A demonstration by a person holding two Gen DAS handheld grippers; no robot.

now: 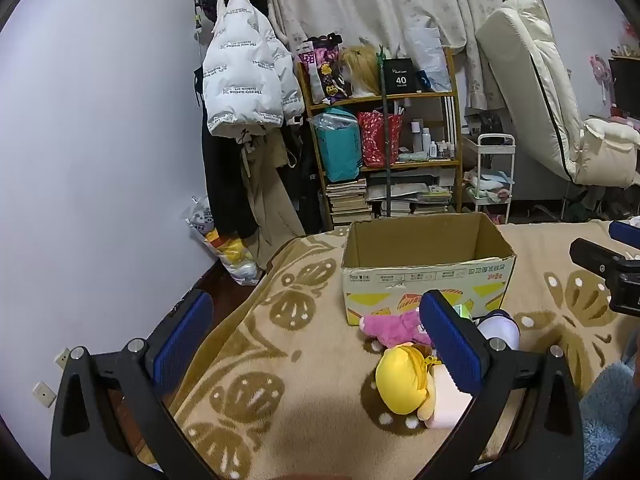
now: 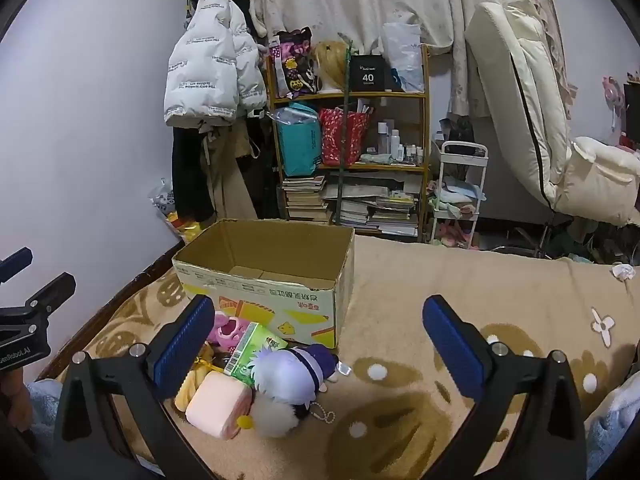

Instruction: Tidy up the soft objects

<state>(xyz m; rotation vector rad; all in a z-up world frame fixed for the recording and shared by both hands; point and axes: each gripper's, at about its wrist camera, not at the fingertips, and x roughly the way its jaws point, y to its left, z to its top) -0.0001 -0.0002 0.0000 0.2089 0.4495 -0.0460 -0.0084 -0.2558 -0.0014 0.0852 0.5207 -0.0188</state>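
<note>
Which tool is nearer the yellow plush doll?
Left. The left tool has the yellow plush doll beside its right pad; the right tool sits further right, beyond the pile.

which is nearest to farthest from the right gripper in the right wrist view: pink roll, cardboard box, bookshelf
From the right gripper:
1. pink roll, low left by its left finger
2. cardboard box, behind the toys on the bed
3. bookshelf, against the far curtain

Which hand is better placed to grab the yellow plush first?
Left, probably. The yellow plush lies close below the open left tongs, by the inner pad. From the right tongs it sits behind the pink roll. Both tongs are empty.
</note>
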